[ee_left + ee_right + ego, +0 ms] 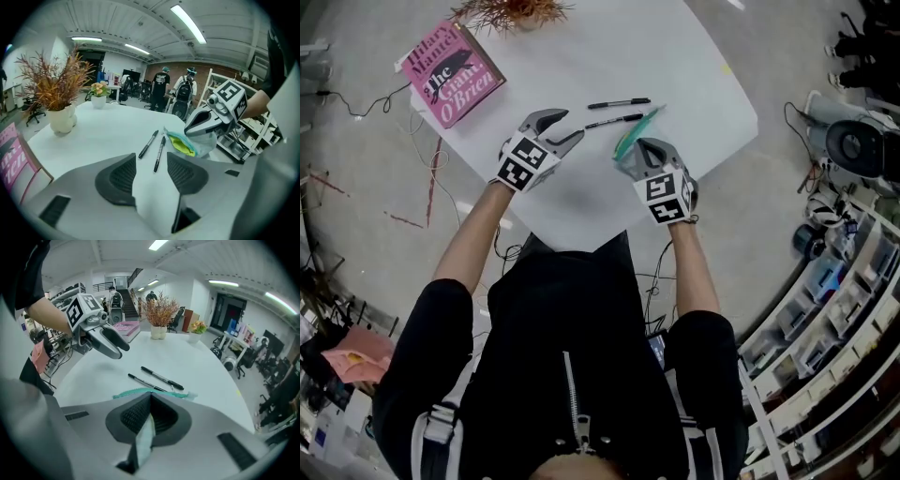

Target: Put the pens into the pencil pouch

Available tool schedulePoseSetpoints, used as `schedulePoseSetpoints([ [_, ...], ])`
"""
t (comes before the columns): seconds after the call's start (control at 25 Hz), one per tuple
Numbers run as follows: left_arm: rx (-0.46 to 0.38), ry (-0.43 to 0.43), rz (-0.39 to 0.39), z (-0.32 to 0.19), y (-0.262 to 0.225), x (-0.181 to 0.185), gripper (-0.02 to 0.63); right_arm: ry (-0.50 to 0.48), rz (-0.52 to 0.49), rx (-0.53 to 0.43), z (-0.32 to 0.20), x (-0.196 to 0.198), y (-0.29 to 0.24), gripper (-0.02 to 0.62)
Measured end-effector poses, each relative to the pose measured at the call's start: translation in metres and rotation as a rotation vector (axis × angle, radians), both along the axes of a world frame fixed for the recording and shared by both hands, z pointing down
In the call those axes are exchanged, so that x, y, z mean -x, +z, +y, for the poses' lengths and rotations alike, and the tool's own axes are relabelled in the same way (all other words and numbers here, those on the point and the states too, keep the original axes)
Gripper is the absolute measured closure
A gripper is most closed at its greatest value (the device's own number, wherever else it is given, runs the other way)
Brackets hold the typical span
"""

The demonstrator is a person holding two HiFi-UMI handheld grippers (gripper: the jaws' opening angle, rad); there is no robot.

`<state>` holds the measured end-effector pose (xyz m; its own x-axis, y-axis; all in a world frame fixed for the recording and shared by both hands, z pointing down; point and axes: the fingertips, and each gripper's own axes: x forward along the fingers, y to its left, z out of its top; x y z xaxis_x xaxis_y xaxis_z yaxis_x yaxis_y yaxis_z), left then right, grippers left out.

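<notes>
Step in hand: pouch held ready, pen pick-up not yet started; both pens lie out on the bench (581, 56).

- right gripper (151, 397): its fingers (133, 416) are together, clamped on one edge of the pencil pouch (636, 134), with a strip of the fabric pinched between the pads. The pouch stands up ahead of the gripper, just beside the pens.
- left gripper (151, 164): fingers (123, 177) apart with nothing between them, aimed at the pens and short of them.
- nearer pen (614, 120) and farther pen (619, 103) lie roughly parallel and close together without touching. One end of the nearer pen sits next to the pouch.
- The left gripper view shows the pouch mouth gaping with yellow-green lining, so it looks unzipped.

Next move, my read: bring the left gripper onto the nearer pen, close across the barrel without nudging the other pen, lift, and feed it end-first into the mouth. The right gripper needs to keep the mouth facing the left side.

Hard to tell:
- Whether the pouch bottom rests on the bench or hangs clear. The right gripper covers it in the head view.
- Whether anything is already inside the pouch.
- The right gripper view shows only the teal zip edge. The rest of the pouch is behind its own fingers, and the nearer pen's end disappears behind that edge.
- Which end of each pen has the cap is too small to call.
</notes>
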<state>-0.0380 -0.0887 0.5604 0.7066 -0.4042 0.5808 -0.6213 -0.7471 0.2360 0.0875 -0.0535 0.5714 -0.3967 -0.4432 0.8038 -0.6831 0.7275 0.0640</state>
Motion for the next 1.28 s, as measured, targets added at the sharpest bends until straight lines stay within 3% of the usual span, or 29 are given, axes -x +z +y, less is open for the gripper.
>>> schedulePoseSetpoints([
  [0.24, 0.010, 0.246, -0.139, 0.010, 0.035, -0.028, 0.410, 0.020, -0.019, -0.009, -0.003, -0.007, 0.000, 0.588],
  [0.44, -0.011, 0.366, -0.241, 0.011, 0.058, -0.040, 0.445, 0.022, -0.038, -0.006, -0.004, -0.006, 0.001, 0.588],
  [0.68, -0.038, 0.394, -0.290, 0.013, 0.073, -0.043, 0.479, 0.045, -0.062, 0.003, -0.004, -0.009, 0.002, 0.588],
  [0.96, -0.085, 0.448, -0.285, 0.022, 0.073, -0.047, 0.553, 0.056, -0.076, 0.011, -0.003, -0.012, 0.006, 0.588],
  [1.28, -0.111, 0.434, -0.261, 0.016, 0.061, -0.043, 0.560, 0.047, -0.084, 0.016, -0.001, -0.013, 0.007, 0.588],
])
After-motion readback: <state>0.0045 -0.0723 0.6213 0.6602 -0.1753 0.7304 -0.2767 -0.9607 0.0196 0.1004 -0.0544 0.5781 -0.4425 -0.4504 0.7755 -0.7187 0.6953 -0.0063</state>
